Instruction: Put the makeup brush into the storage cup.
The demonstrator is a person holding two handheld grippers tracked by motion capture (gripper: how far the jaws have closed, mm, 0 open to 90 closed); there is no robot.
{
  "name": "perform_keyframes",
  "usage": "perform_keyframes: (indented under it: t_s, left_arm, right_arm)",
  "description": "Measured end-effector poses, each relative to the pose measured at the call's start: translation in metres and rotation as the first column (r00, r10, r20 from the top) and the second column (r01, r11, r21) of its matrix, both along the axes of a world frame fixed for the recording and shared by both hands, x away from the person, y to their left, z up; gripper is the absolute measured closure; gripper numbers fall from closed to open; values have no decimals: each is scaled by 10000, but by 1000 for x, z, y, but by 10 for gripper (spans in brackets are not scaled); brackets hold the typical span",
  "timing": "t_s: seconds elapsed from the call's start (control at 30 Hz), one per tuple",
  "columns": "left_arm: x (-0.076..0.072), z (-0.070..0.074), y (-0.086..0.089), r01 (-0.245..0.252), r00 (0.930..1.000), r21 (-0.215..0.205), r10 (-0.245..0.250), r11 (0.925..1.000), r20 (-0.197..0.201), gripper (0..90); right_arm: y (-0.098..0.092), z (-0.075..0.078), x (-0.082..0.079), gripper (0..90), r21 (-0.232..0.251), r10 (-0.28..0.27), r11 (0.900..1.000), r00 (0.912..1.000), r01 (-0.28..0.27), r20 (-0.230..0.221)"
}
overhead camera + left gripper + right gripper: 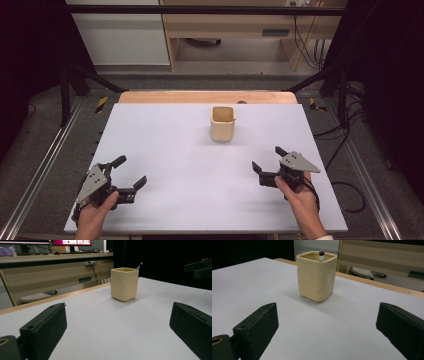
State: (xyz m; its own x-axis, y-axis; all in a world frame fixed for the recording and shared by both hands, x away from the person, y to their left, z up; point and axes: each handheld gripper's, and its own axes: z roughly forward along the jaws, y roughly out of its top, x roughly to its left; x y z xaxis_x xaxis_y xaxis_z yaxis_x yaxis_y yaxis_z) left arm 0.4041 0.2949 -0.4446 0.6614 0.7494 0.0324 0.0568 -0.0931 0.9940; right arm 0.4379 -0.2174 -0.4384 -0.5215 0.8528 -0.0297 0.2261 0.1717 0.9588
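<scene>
A cream square cup [223, 123] stands upright on the white table top [165, 150], toward the back middle. A thin stick with a dark tip [321, 255] leans inside the cup [316, 276] and pokes above its rim; the same stick [139, 266] rises at the cup's [124, 284] far corner in the left gripper view. My left gripper [131, 171] rests open near the front left, nothing between its jaws. My right gripper [267, 159] rests open near the front right, also holding nothing. Both point toward the cup, well short of it.
The white top lies on a wooden board [207, 96] that shows along the far edge. Metal rails [45, 165] run down both sides, and cables [345, 190] lie on the floor at the right. A wooden desk [57, 272] stands beyond the table.
</scene>
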Motion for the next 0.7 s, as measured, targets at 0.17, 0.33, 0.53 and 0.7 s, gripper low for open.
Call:
perform_keyframes:
  t_s: [0.17,0.33,0.53,0.7]
  left_arm:
    - [0,0,1,-21,10000,-33,21,10000,-1,9]
    - [0,0,1,-4,10000,-20,4,10000,9,9]
    - [-1,1,2,-26,10000,-43,26,10000,11,9]
    - [-1,1,3,-37,10000,-77,38,10000,24,9]
  right_arm:
    - [-4,-3,-6,49,-7,25,10000,10000,-25,72]
    - [-9,-5,-11,49,25,23,10000,9999,-24,113]
    - [-14,-10,-18,48,-19,16,10000,9998,-16,178]
    - [-18,-14,-23,44,41,27,10000,9998,-28,198]
